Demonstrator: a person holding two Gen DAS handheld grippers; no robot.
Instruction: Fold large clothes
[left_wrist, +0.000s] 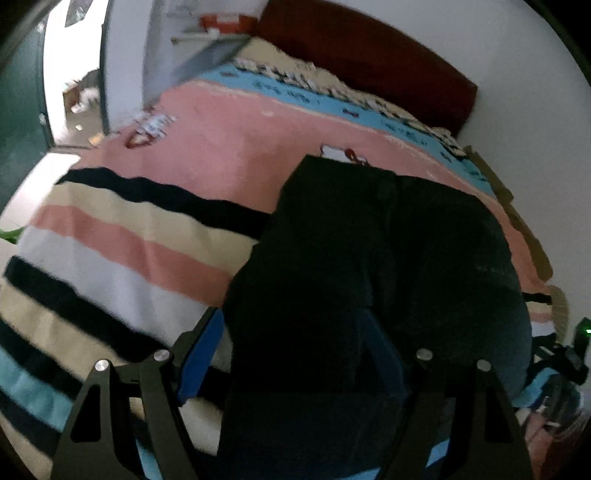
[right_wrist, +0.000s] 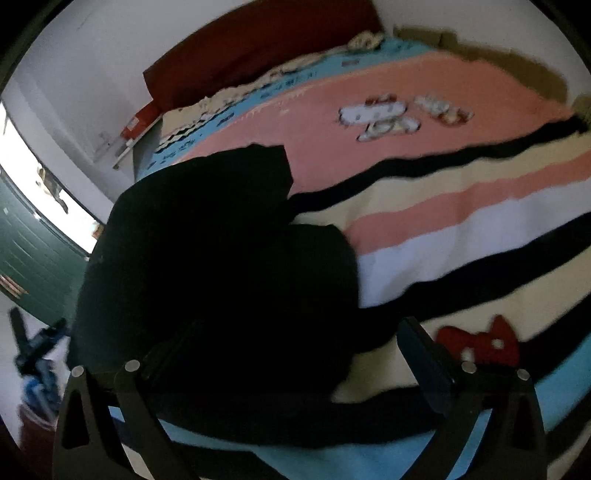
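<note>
A large black garment (left_wrist: 388, 240) lies bunched on a striped bedspread (left_wrist: 129, 236) and reaches from the pink middle band to the near edge. My left gripper (left_wrist: 291, 343) hangs over the garment's near left part. Its blue-padded fingers (left_wrist: 201, 350) stand wide apart, one off the cloth's left edge and one above the cloth, so it is open. In the right wrist view the same garment (right_wrist: 221, 240) fills the left half. My right gripper (right_wrist: 295, 350) is open wide above its near right corner, with the right finger (right_wrist: 424, 354) beyond the cloth over the bedspread (right_wrist: 443, 236).
A dark red headboard (left_wrist: 369, 55) stands against the white wall at the bed's far end. A bright doorway (left_wrist: 74, 74) and a green door (right_wrist: 33, 251) lie off the bed's side. The other gripper shows at each view's edge (left_wrist: 569, 354) (right_wrist: 37, 347). A red bow pattern (right_wrist: 480, 343) marks the bedspread.
</note>
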